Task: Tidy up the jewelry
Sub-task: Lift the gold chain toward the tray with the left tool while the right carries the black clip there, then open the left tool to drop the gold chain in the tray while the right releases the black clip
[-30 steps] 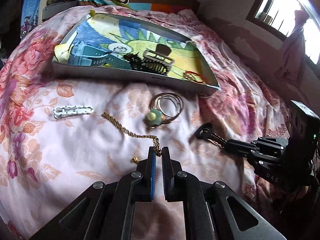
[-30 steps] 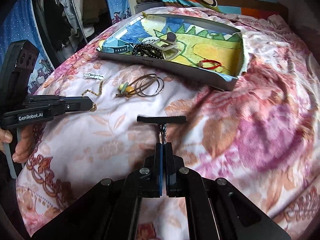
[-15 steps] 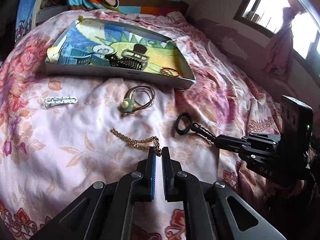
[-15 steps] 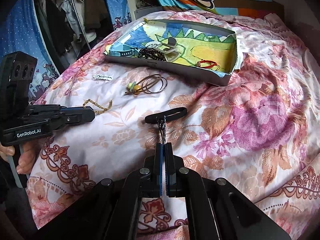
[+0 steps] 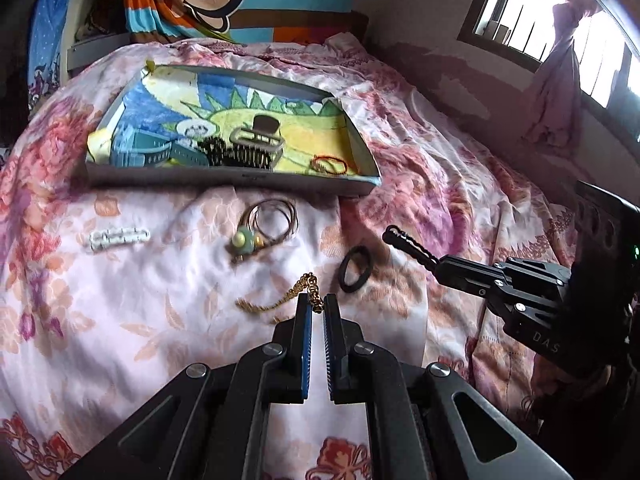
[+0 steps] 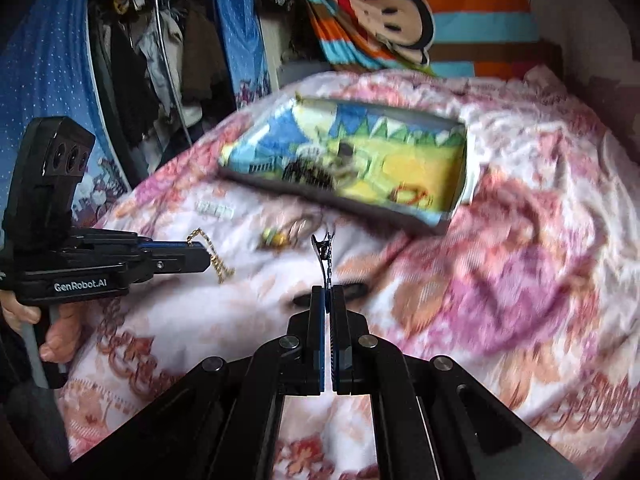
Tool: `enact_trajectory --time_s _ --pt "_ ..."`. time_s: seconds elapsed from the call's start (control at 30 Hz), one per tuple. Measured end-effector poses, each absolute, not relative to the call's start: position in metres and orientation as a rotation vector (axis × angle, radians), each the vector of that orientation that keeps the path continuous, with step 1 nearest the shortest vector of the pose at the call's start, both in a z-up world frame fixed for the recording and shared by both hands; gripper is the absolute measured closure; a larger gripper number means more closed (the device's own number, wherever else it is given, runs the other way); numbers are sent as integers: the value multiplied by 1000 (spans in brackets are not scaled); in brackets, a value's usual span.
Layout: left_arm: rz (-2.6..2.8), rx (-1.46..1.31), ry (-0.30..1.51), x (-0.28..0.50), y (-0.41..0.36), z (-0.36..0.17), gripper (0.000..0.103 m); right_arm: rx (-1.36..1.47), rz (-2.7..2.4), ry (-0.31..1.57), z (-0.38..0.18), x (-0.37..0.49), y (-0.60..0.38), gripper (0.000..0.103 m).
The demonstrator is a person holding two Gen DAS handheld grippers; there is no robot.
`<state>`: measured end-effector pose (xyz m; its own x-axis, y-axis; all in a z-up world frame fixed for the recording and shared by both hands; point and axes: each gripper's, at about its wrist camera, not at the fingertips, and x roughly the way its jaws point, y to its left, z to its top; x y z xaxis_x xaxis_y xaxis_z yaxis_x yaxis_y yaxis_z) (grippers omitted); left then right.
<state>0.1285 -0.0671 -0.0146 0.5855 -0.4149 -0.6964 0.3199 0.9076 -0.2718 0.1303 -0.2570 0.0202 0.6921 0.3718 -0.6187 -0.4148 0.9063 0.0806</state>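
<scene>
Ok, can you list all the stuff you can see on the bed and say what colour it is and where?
tray: 1, grey rim with a cartoon picture inside, far side of the bed
watch: 1, blue, left in the tray
hair clips: a dark and grey bunch, count unclear, middle of the tray
red band: 1, right in the tray
white clip: 1, on the bedspread, left
cord necklace: 1, brown with a green bead, just in front of the tray
black ring: 1, on the bedspread
gold chain: 1, trailing from the left hand-held gripper
dark chain piece: 1, pinched by the right hand-held gripper
bedspread: 1, pink floral
</scene>
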Motion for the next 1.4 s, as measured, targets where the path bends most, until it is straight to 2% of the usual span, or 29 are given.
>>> enact_trajectory --time_s 0.23,0.4,0.57,0.93,1.4 --pt "-373 -143 772 159 -67 24 97 -5 443 545 30 167 -264 101" --pt "-326 -187 662 193 -62 58 97 62 412 539 25 209 -268 101" --pt "-271 -178 621 233 -65 67 97 137 408 524 13 248 -267 101" --pt "-166 -178 704 303 -54 11 97 136 411 667 -33 284 -246 101" --pt "-81 -166 828 313 -51 -27 96 162 418 698 -42 291 -251 100"
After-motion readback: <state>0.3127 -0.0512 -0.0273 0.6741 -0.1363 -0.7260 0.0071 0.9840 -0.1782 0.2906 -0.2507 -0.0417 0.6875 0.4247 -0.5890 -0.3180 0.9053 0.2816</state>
